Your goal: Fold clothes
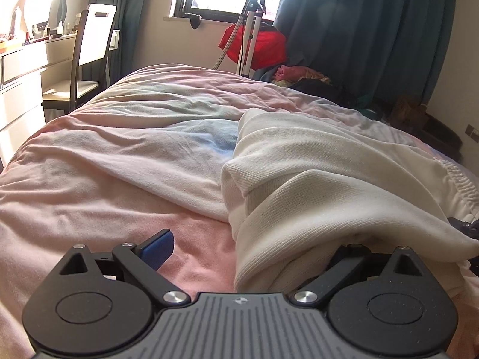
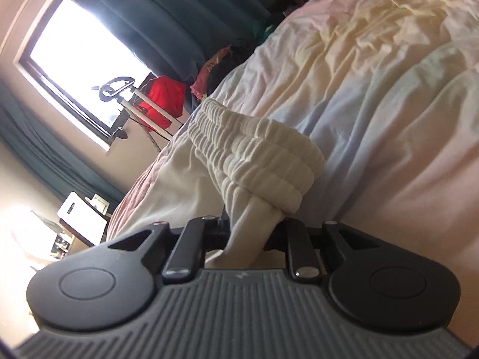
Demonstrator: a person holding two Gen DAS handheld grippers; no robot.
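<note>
A cream-white garment (image 1: 314, 185) with a ribbed cuff and an elastic waistband lies on the bed. My left gripper (image 1: 254, 248) is open at its near edge: the left blue-padded finger (image 1: 158, 252) shows on the pink cover, and the right finger is hidden under the draped cloth. In the right wrist view the gathered elastic waistband (image 2: 254, 152) bunches up in front. My right gripper (image 2: 250, 233) is shut on a pinched fold of the garment just below the waistband, and its fingertips are hidden by cloth.
The bed has a rumpled pink and pale blue cover (image 1: 119, 149). A chair (image 1: 89, 51) and a desk (image 1: 21, 68) stand at the left. A red bag (image 1: 254, 45), a white stand and a pile of clothes (image 1: 299, 74) sit by the window and teal curtains.
</note>
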